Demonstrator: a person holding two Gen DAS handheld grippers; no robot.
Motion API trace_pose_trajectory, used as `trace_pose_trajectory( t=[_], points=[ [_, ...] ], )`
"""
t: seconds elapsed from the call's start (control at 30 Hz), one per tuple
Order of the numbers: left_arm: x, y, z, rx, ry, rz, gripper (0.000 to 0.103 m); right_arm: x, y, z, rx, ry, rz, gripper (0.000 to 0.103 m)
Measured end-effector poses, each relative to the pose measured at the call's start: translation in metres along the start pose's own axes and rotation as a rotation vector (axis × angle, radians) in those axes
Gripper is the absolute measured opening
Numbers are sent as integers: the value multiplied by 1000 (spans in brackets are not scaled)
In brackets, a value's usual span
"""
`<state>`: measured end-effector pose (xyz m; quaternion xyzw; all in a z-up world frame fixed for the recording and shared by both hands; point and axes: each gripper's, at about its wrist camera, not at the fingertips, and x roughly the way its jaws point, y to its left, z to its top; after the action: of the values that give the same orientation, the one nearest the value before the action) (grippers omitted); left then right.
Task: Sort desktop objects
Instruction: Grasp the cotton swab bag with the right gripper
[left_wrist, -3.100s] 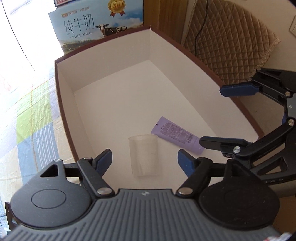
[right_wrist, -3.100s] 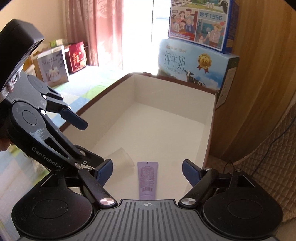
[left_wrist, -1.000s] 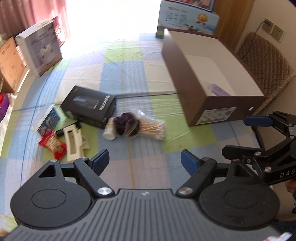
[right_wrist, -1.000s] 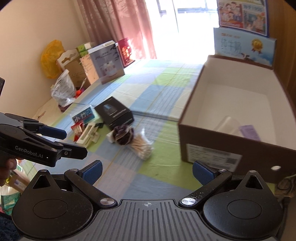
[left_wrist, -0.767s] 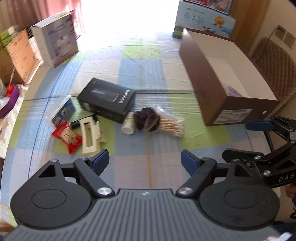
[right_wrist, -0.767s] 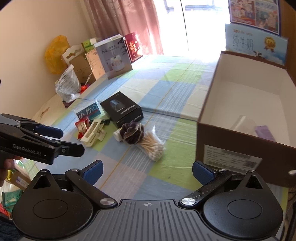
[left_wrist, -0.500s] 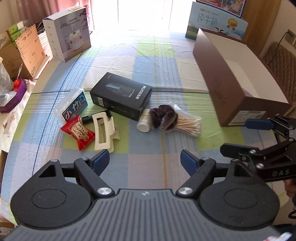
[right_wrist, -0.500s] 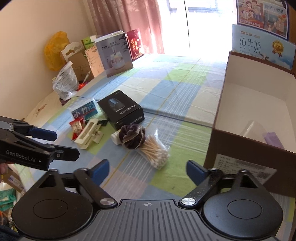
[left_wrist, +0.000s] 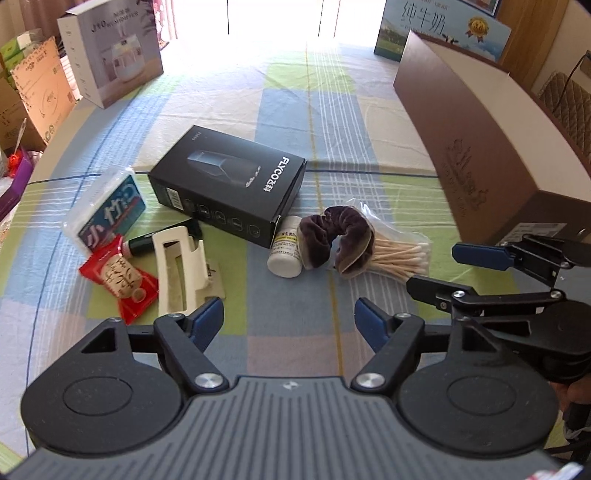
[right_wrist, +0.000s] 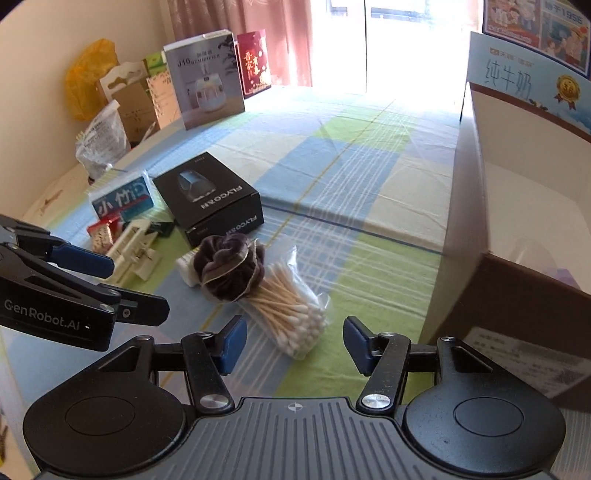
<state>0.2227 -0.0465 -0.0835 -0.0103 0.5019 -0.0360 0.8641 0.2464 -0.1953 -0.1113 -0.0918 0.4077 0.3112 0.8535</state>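
Note:
Loose objects lie on the checked cloth: a black FLYCO box (left_wrist: 229, 188), a white pill bottle (left_wrist: 286, 247), a dark purple scrunchie (left_wrist: 334, 236), a bag of cotton swabs (left_wrist: 400, 253), a white clip (left_wrist: 179, 266), a red snack packet (left_wrist: 120, 282) and a blue tissue pack (left_wrist: 107, 214). My left gripper (left_wrist: 290, 325) is open and empty, just short of the bottle. My right gripper (right_wrist: 293, 345) is open and empty, hovering over the near end of the cotton swabs (right_wrist: 291, 306), beside the scrunchie (right_wrist: 231, 269). The brown sorting box (right_wrist: 517, 295) stands to the right.
A white appliance carton (left_wrist: 114, 51) and cardboard boxes (left_wrist: 37, 96) stand at the far left. Milk cartons (left_wrist: 439, 33) stand behind the brown box (left_wrist: 476, 147). The right gripper shows in the left wrist view (left_wrist: 443, 269); the left shows in the right wrist view (right_wrist: 136, 284).
Both grippers have left the brown box, where a cup and a purple tube lay, and moved down towards the pile of loose objects. The right gripper's jaws have narrowed slightly.

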Motion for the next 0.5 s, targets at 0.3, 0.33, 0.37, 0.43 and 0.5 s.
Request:
trace_pose_trajectory(
  t=[0.3,0.33,0.37,0.43,0.5],
  points=[
    [18,7,7,2,35,0,74,23,6,-2,-81,7,-17,39],
    [19,8,7,3,36,-1,74,23,6,-2,-88,14,-16,34],
    [20,9,8,5,37,-2,74,22,5,-3,-87,18,-13,31],
    [21,9,9,10,37,-8,74,19,3,-4,-75,25,-7,27],
    [22,8,10,15,37,-15,74,14,-1,-7,-56,39,-11,26]
  ],
)
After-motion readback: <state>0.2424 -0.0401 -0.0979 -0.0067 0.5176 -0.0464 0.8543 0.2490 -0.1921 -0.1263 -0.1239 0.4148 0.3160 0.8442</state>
